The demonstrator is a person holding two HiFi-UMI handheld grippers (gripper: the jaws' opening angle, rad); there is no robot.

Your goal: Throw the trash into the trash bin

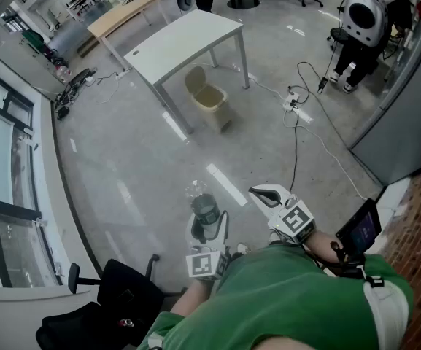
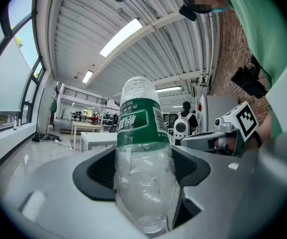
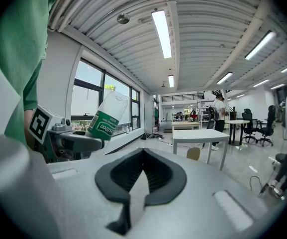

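A clear plastic bottle (image 1: pixel 204 208) with a green label stands upright between the jaws of my left gripper (image 1: pixel 206 223), low in the head view. In the left gripper view the bottle (image 2: pixel 142 148) fills the middle, with the dark pads (image 2: pixel 101 169) pressed on its sides. My right gripper (image 1: pixel 263 193) hangs just to the right of it, shut and empty; its pads (image 3: pixel 158 176) meet at the tip. The beige trash bin (image 1: pixel 209 98) stands open on the floor far ahead, beside the white table (image 1: pixel 188 42). From the right gripper view, the trash bin (image 3: pixel 193 154) looks small under that table.
Cables and a power strip (image 1: pixel 295 108) run over the floor to the right of the bin. A black office chair (image 1: pixel 115 290) sits at my lower left by the window wall. A white robot (image 1: pixel 363 17) stands at the far right. Grey floor lies between me and the bin.
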